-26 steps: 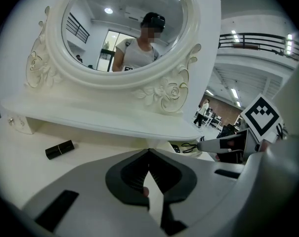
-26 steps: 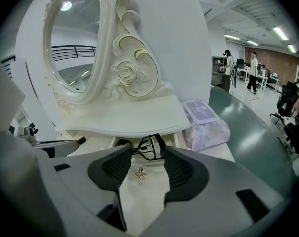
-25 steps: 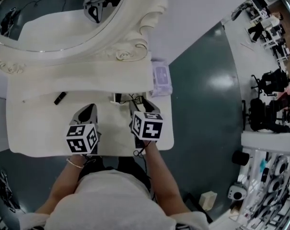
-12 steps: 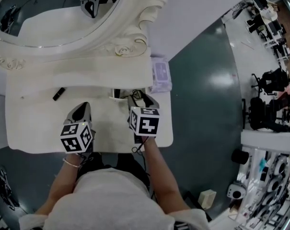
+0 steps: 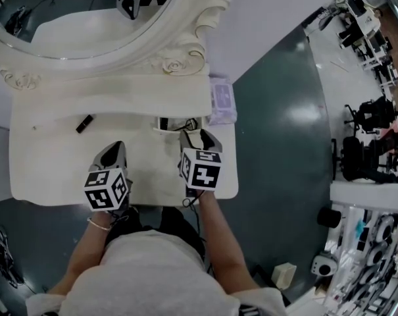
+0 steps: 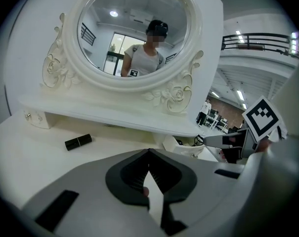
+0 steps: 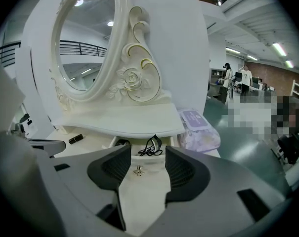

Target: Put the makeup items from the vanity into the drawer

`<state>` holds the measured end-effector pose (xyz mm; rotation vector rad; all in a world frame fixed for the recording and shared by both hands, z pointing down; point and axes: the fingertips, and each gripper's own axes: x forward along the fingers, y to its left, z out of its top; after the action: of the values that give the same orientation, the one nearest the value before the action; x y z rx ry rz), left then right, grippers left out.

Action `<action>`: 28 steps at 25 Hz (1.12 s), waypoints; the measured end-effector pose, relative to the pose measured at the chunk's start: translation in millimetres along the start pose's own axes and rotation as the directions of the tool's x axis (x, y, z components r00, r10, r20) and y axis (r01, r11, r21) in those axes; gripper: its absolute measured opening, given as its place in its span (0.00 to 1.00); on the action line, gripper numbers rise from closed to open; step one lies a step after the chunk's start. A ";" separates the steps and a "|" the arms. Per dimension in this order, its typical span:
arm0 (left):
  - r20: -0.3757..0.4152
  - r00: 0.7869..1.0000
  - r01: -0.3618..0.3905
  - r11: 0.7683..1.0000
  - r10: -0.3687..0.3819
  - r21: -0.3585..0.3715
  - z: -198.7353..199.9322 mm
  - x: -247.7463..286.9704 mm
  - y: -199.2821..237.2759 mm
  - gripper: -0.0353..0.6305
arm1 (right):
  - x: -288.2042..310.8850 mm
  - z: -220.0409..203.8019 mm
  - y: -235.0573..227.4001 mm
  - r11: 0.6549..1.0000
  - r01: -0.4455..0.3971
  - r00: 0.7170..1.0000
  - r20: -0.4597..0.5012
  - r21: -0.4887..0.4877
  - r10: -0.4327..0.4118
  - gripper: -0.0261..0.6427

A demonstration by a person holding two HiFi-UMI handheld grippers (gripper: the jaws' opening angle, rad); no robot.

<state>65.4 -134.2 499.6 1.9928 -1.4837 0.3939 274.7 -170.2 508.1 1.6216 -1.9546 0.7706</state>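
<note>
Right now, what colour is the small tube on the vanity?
Black tube; left gripper view shows it best.

Vanity top (image 5: 47,170) looks smooth matt cream to me, black tube (image 5: 85,123) at its ten o'clock glossy, wipes pack (image 5: 222,101) at two o'clock shiny plastic.

The left gripper (image 5: 117,147) sits a little nearer the vanity's (image 5: 47,170) front edge and its left side than a second ago; the shift is small.

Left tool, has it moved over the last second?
Yes. In the head view the left tool has drawn back from the black lipstick, toward the front edge of the vanity.
</note>
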 end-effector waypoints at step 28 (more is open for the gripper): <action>0.079 0.997 -0.024 1.000 0.024 -0.003 -2.4 -60.6 30.1 0.06 | -41.9 0.2 68.7 0.998 -0.066 0.989 0.135 -0.004 0.066 0.29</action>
<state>17.7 -92.5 475.8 2.0117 -1.5567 0.3274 214.7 -131.1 471.5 1.6549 -2.1119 0.7033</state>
